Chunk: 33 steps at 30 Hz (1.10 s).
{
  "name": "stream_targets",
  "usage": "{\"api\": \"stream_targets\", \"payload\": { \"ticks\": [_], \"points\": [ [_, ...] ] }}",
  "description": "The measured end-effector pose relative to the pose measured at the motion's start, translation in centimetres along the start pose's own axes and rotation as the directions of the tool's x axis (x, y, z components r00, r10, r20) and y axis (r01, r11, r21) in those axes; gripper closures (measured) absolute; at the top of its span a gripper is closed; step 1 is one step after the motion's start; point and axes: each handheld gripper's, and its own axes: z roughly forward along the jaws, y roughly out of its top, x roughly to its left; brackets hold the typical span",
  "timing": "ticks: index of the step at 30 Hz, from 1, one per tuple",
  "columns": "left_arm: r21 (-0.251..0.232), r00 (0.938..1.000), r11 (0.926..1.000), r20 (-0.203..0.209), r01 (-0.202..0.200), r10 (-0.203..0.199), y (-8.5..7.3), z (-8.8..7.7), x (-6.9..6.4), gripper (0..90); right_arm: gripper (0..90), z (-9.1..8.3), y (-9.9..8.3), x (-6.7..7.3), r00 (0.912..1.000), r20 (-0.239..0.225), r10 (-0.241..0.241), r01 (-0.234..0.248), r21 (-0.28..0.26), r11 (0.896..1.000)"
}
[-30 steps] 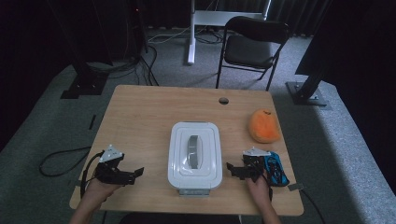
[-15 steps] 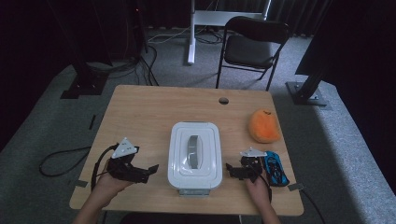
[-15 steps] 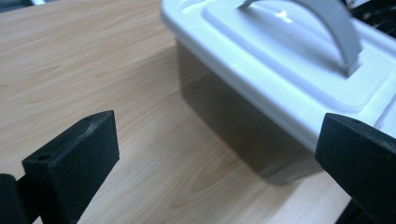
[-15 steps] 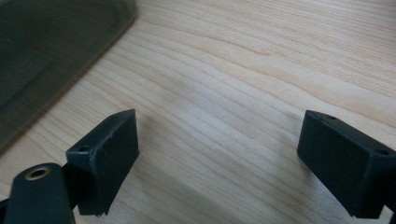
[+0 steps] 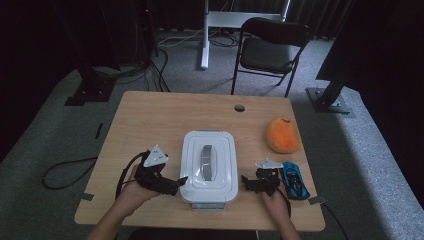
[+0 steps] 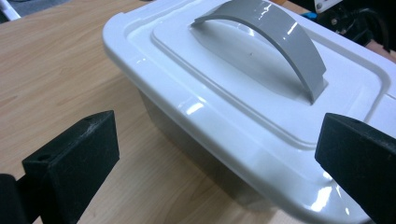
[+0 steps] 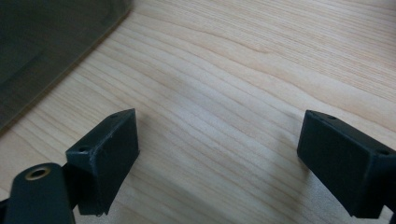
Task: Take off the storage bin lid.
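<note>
1. The left gripper (image 5: 172,184) has its jaws spread wide, their tips at the left near corner of the white lidded box (image 5: 208,165); in the left gripper view one jaw is over bare wood and the other over the lid's edge, and I cannot tell whether either touches the box.
2. The right gripper (image 5: 248,183) also has its jaws spread, pointing at the box's right side from just beside it, with bare wood between them in the right gripper view.
3. The white lidded box stands in the middle of the desk (image 5: 160,120), nearer the person's edge, its lid on and a grey arched handle (image 5: 206,161) running along the lid's middle.
4. A hand (image 5: 131,194) holds the left gripper to the left of the box; the other hand (image 5: 275,201) holds the right gripper to the box's right.
5. A blue toy car (image 5: 294,181) lies just right of the right gripper, farther from the box.
6. An orange plush toy (image 5: 282,134) sits to the right of the box, towards the far side.
7. A black folding chair (image 5: 267,50) stands on the floor beyond the desk, well apart from the box.
</note>
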Motion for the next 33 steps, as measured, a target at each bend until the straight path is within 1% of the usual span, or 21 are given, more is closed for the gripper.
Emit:
{"api": "stream_targets", "payload": {
  "ticks": [1,3,4,8,10,11,14,16,18,19,20,24,26,27,33],
  "points": [
    [0.005,1.0,1.0,0.008,-0.004,0.004,0.3,0.4,-0.2,0.2,11.8,0.0,0.0,0.0,1.0,0.0,0.0,0.0,0.0,1.0],
    [0.013,0.9999,0.9998,0.005,-0.012,0.012,0.6,0.7,-0.4,0.2,11.8,0.0,0.0,0.0,1.0,0.0,-0.001,0.001,0.0,1.0],
    [0.017,0.9997,0.9997,0.014,-0.019,0.018,0.7,0.9,-0.5,0.2,11.8,0.0,0.0,0.0,1.0,0.0,-0.001,0.001,0.0,1.0],
    [0.03,0.999,0.9986,0.004,-0.044,0.044,1.4,1.6,-1.2,0.2,11.7,0.0,0.0,0.0,1.0,-0.001,-0.001,0.001,0.0,1.0],
    [0.038,0.9984,0.9978,0.013,-0.055,0.054,1.7,2.0,-1.5,0.2,11.8,0.0,0.0,0.0,1.0,-0.001,-0.001,0.001,0.0,1.0],
    [0.04,0.9983,0.9976,0.017,-0.056,0.056,1.8,2.2,-1.6,0.2,11.8,0.0,0.0,0.0,1.0,-0.001,-0.001,0.001,0.0,1.0],
    [0.049,0.9981,0.9969,0.006,-0.062,0.062,2.2,2.8,-1.8,0.2,11.8,0.0,0.0,0.0,1.0,-0.001,-0.001,0.001,0.0,1.0],
    [0.059,0.9981,0.9964,-0.008,-0.061,0.062,2.5,3.3,-2.0,0.2,11.8,0.0,0.0,0.0,1.0,-0.001,-0.001,0.001,0.0,1.0],
    [0.069,0.9979,0.9956,-0.003,-0.064,0.064,2.7,3.7,-2.1,0.2,11.8,0.0,0.0,0.0,1.0,-0.001,-0.001,0.001,0.0,1.0],
    [0.069,0.9978,0.9955,-0.01,-0.064,0.065,2.8,4.0,-2.2,0.2,11.8,0.0,0.0,0.0,1.0,-0.001,-0.001,0.001,0.001,1.0],
    [0.073,0.9977,0.9951,-0.005,-0.067,0.067,2.9,4.2,-2.3,0.2,11.8,0.0,0.0,0.0,1.0,-0.001,-0.001,0.001,0.0,1.0],
    [0.087,0.998,0.9943,-0.005,-0.062,0.063,3.4,5.1,-2.6,0.2,11.8,0.0,0.0,0.0,1.0,-0.001,-0.001,0.001,0.0,1.0],
    [0.086,0.9985,0.9948,0.005,-0.056,0.055,3.5,5.4,-2.8,0.2,11.8,0.0,0.0,0.0,1.0,0.0,-0.001,0.001,0.0,1.0],
    [0.086,0.9984,0.9947,-0.001,-0.056,0.056,3.6,5.5,-2.9,0.2,11.8,0.0,0.0,0.0,1.0,-0.001,-0.001,0.001,0.0,1.0],
    [0.075,0.9985,0.9957,0.013,-0.054,0.053,4.2,6.1,-3.6,1.2,11.8,0.0,0.0,0.0,1.0,-0.001,-0.001,0.001,0.001,1.0]
  ]
}}
